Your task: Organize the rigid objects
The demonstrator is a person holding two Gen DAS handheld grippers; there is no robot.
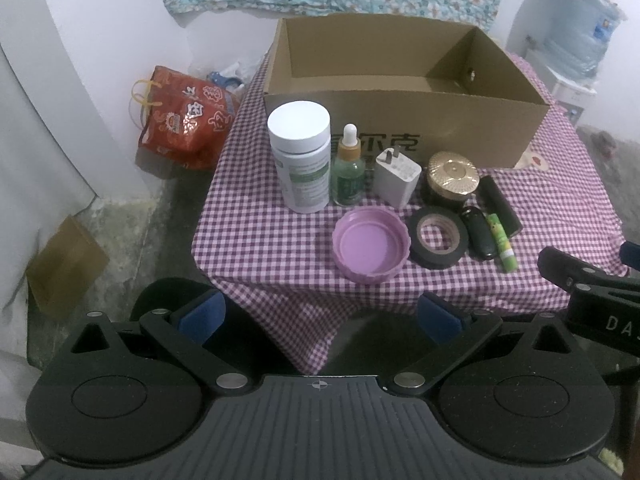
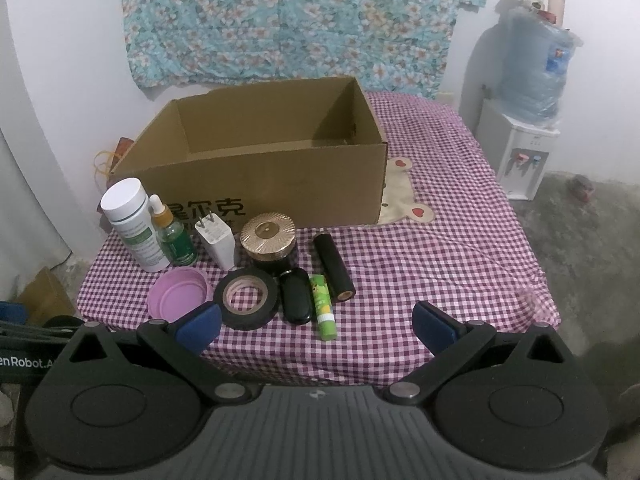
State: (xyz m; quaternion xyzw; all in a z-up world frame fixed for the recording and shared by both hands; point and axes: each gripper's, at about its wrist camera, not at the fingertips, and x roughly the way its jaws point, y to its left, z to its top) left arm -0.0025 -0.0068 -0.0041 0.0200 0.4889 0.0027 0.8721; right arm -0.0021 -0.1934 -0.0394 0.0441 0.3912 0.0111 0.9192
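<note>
Hovering short of the near edge of the worktop [image 1: 540, 200], the left hand-held gripper [image 1: 320, 316] is holding its blue-padded fingers spread wide with nothing between them. The right hand-held gripper [image 2: 316, 322] is doing the same, spread and empty, hanging over the near edge of the purple checked cloth that is covering the worktop.

An open cardboard box [image 1: 400, 120] is sitting toward the back of the worktop, and it is showing a bare floor inside as far as the views reach. The loose things are lying in front of it in two rough rows. In the back row, from the left, a white pill bottle [image 1: 302, 156] is standing upright, with a green dropper bottle [image 1: 349, 168] just beside it, then a white charger plug [image 1: 397, 178], then a gold-lidded jar [image 1: 452, 180]. In the front row, a purple lid [image 1: 372, 244] is lying with its hollow side up, near a roll of black tape [image 1: 438, 236] lying flat. Just beside the tape a black oval case [image 1: 480, 232] is lying, and a green glue stick [image 1: 501, 242] is lying just beside that. A black tube [image 1: 500, 204] is lying behind and to the right of the glue stick.

Beyond the worktop's left side a red bag [image 1: 184, 120] is resting on the floor, and a water dispenser [image 2: 524, 148] is standing by the wall on the right.
</note>
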